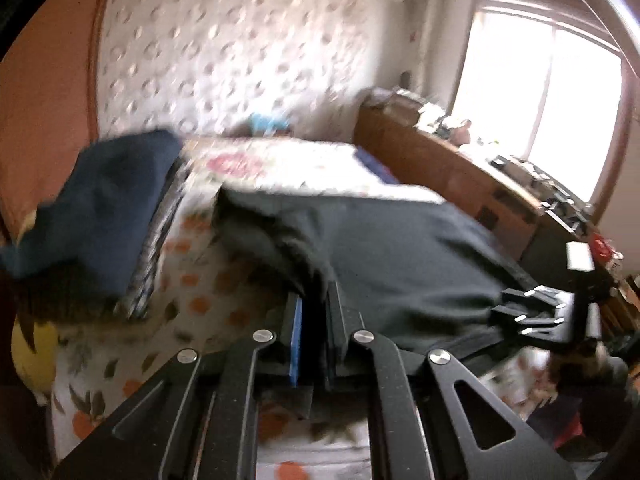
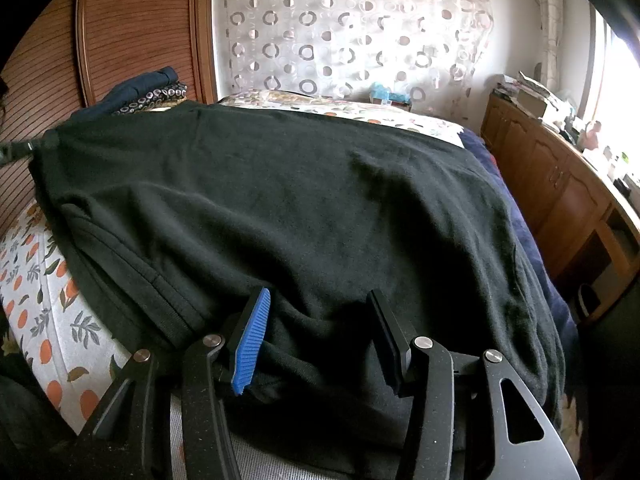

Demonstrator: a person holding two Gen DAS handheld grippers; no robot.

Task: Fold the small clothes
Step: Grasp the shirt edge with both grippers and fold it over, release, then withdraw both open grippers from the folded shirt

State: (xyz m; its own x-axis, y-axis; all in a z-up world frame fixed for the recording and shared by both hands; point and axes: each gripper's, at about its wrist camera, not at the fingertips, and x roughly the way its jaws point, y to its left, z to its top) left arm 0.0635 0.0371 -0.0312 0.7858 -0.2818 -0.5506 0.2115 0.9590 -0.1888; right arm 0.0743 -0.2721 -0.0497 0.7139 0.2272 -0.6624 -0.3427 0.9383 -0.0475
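A black garment (image 2: 304, 200) lies spread over the bed with the orange-and-leaf sheet (image 2: 48, 320). In the left wrist view the same garment (image 1: 400, 252) is bunched at its left edge. My left gripper (image 1: 314, 300) is shut on that bunched edge of the black garment. My right gripper (image 2: 320, 304) is open, its fingers resting astride the garment's near edge; it also shows in the left wrist view (image 1: 532, 312) at the garment's right side. The left wrist view is motion-blurred.
A pile of folded dark blue and patterned clothes (image 1: 108, 216) sits on the bed at the left, by the wooden headboard (image 2: 132, 28). A wooden sideboard (image 2: 560, 192) with clutter runs along the right, under a bright window (image 1: 540, 92). A patterned curtain (image 2: 344, 32) hangs behind.
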